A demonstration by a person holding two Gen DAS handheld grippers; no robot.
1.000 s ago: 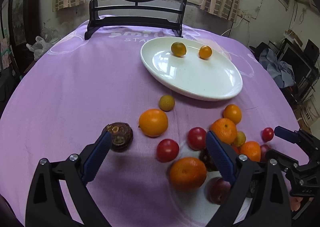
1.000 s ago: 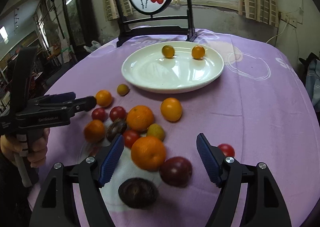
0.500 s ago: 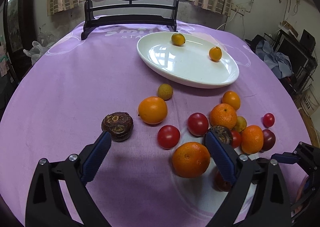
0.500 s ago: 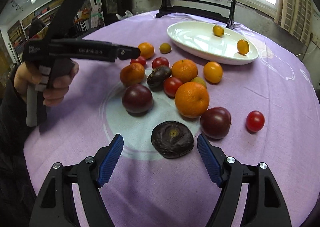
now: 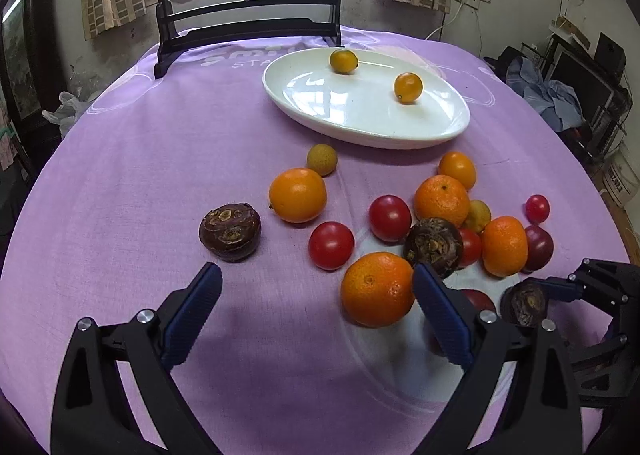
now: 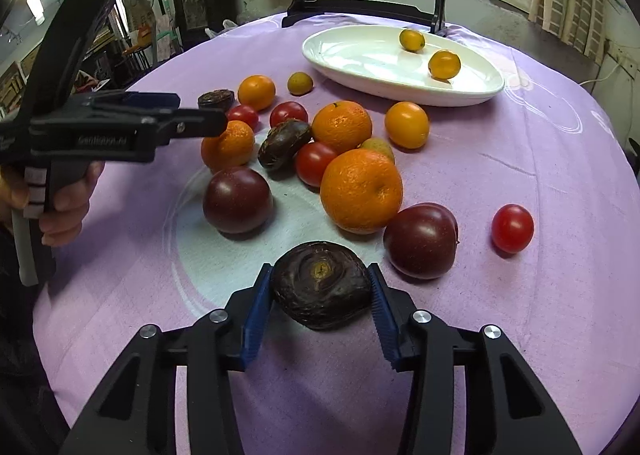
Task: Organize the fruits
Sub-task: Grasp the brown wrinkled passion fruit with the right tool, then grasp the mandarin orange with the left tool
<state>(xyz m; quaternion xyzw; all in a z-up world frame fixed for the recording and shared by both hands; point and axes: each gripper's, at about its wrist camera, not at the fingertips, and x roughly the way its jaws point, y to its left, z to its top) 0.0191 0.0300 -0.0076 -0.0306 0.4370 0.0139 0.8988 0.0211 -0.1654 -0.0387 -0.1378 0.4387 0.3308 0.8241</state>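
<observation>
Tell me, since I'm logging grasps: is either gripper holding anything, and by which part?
The right gripper is closing on the dark wrinkled fruit, pads at its two sides. The left gripper holds nothing.

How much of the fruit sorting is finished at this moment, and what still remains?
Done: only two small orange fruits lie on the white plate. In hand: the right gripper is closing on a dark wrinkled fruit between its pads. Left: the oranges, tomatoes and plums on the purple cloth; the left gripper is open and empty.

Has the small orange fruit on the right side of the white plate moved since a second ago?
Yes. In the left wrist view the small orange fruit has rolled off the far rim of the white plate toward its nearer side, farther from the other small fruit.
</observation>
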